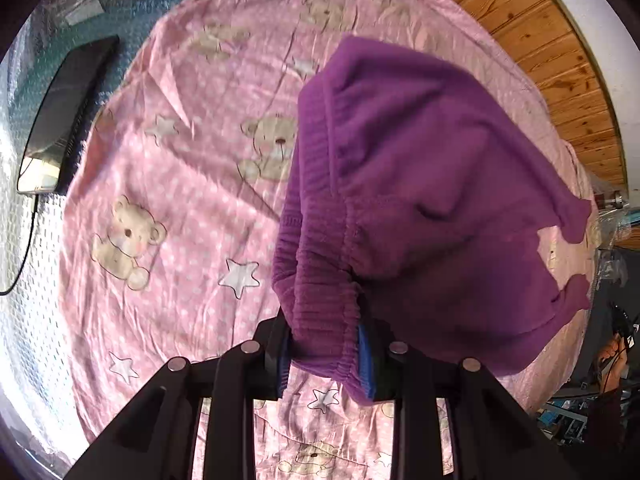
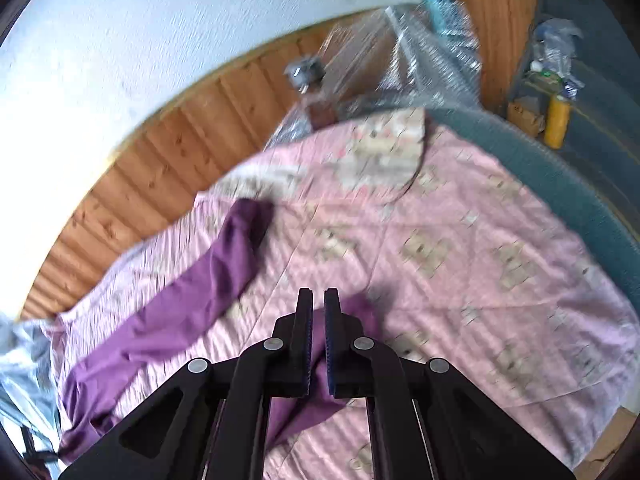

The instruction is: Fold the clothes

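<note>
- A pink cotton sheet printed with teddy bears and white stars (image 1: pixel 168 184) covers the surface under both my tools.
- The purple fleece trousers with a ribbed elastic waistband (image 1: pixel 420 184) hang lifted over the sheet.
- My left hand-held gripper (image 1: pixel 326 354) pinches their waistband between its blue pads.
- My right hand-held gripper (image 2: pixel 318 344) is nearly closed, purple fabric between its fingers.

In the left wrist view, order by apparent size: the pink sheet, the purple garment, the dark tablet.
1. pink sheet, fills most of the view.
2. purple garment, though nearness to the camera enlarges it.
3. dark tablet, smallest.
</note>
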A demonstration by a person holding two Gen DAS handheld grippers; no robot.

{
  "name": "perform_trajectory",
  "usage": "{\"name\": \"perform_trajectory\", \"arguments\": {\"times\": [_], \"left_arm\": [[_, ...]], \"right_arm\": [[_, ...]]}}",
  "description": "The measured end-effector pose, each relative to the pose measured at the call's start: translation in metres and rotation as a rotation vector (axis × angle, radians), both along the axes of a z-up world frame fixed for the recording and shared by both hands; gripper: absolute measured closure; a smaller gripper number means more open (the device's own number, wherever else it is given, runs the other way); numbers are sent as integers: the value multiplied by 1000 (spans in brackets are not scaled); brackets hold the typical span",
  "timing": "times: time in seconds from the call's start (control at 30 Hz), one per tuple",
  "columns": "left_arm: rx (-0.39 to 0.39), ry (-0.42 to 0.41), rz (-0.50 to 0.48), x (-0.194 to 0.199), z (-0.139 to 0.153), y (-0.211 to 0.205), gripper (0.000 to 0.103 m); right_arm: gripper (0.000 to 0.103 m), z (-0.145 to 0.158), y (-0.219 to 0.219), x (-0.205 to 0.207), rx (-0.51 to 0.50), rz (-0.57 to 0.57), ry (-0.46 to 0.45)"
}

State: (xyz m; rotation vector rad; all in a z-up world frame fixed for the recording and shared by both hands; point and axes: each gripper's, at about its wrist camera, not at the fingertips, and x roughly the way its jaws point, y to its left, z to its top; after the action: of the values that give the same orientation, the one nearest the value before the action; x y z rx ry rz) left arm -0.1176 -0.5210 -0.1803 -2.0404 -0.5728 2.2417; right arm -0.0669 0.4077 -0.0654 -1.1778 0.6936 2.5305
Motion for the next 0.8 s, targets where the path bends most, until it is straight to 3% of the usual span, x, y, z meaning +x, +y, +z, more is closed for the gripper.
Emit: {"name": "perform_trajectory", "arguments": {"times": [0.03, 0.1, 0.17, 0.23, 0.33, 0.4, 0.47, 0.53, 0.57, 0.6, 0.63, 0.7, 0.77, 0.8], "left_arm": [[20, -13, -14, 2, 1, -1, 75], [58, -69, -59, 11, -11, 4, 73], [45, -112, -64, 23, -26, 5, 68], [23, -93, 44, 36, -29, -6, 54], [98, -9, 267, 56, -19, -25, 50], [91, 19, 327, 64, -12, -25, 50], [62, 33, 328, 65, -6, -20, 50], [27, 50, 320, 64, 1, -14, 50], [20, 61, 317, 64, 5, -13, 50], [17, 75, 315, 64, 9, -12, 50], [15, 88, 316, 66, 13, -12, 50], [17, 113, 327, 67, 21, -15, 50], [16, 126, 350, 69, 24, -23, 50], [15, 124, 367, 73, 24, -30, 50]], "right_arm": [[97, -5, 8, 1, 4, -14, -41], [87, -37, 18, 5, 32, -53, -222], [79, -66, 16, 11, 32, -78, -357], [65, -71, 4, 17, -27, -82, -369], [52, -73, -26, -6, -130, -75, -369], [45, -79, -50, -33, -126, -65, -400], [43, -98, -72, -66, -64, -35, -462], [45, -123, -81, -87, -36, -35, -539], [80, -137, -85, -95, -60, -21, -578], [99, -139, -87, -99, -74, -3, -580], [99, -129, -89, -101, -65, 7, -542], [100, -74, -95, -94, -51, 65, -336], [100, -15, -96, -67, -40, 110, -161], [100, 3, -93, -51, -18, 112, -125]]}}
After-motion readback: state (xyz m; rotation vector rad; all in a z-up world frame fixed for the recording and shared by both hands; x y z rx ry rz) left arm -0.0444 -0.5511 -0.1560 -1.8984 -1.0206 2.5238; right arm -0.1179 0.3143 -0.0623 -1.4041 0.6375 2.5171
